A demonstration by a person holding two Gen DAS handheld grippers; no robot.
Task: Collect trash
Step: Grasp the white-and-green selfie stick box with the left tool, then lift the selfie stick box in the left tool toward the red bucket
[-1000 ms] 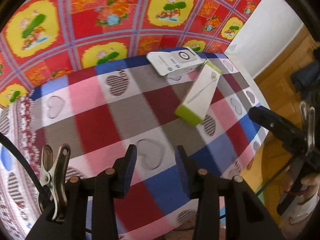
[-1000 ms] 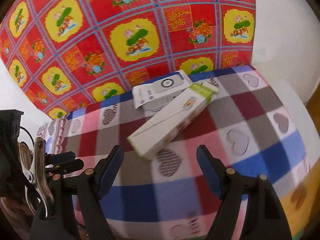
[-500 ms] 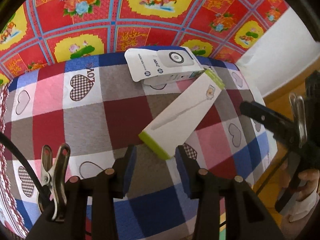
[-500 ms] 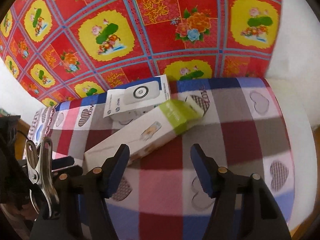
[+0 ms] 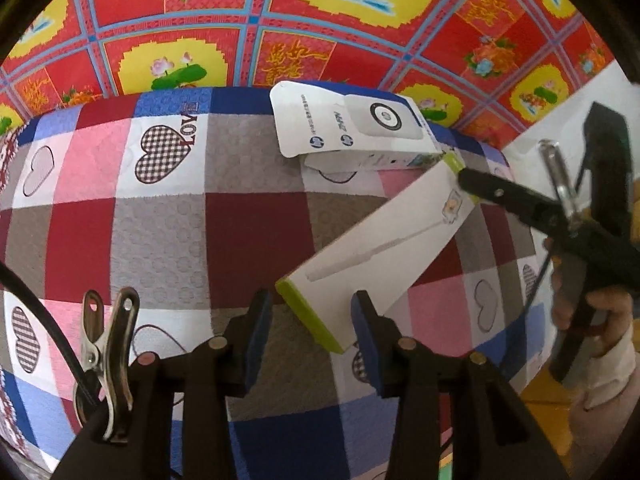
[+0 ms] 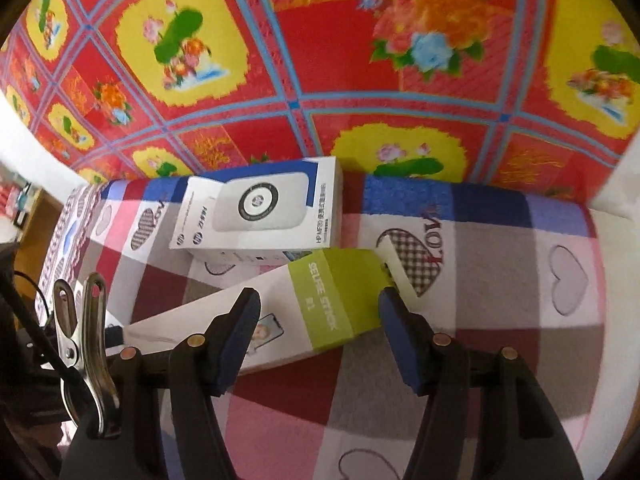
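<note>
A long white selfie-stick box with lime-green ends [image 5: 384, 252] lies slantwise on the checked heart-print cloth [image 5: 160, 220]. A white HP printer box [image 5: 352, 128] lies behind it, touching its far end. My left gripper [image 5: 312, 320] is open, its jaws either side of the long box's near green end. My right gripper [image 6: 320, 324] is open, its jaws straddling the far green end [image 6: 336, 300] of the same box; the HP box [image 6: 260, 212] lies just beyond. The right gripper's finger [image 5: 504, 196] shows in the left wrist view at that far end.
A red, yellow and blue floral cloth [image 6: 320, 60] hangs behind the table. The table edge drops off at the right [image 5: 532, 360], with a wooden floor below. A white wall [image 6: 624, 184] stands at the far right.
Both grippers have moved in on the long box: the left now brackets its near end, the right its far green end. Both stay open. The boxes have not moved.
</note>
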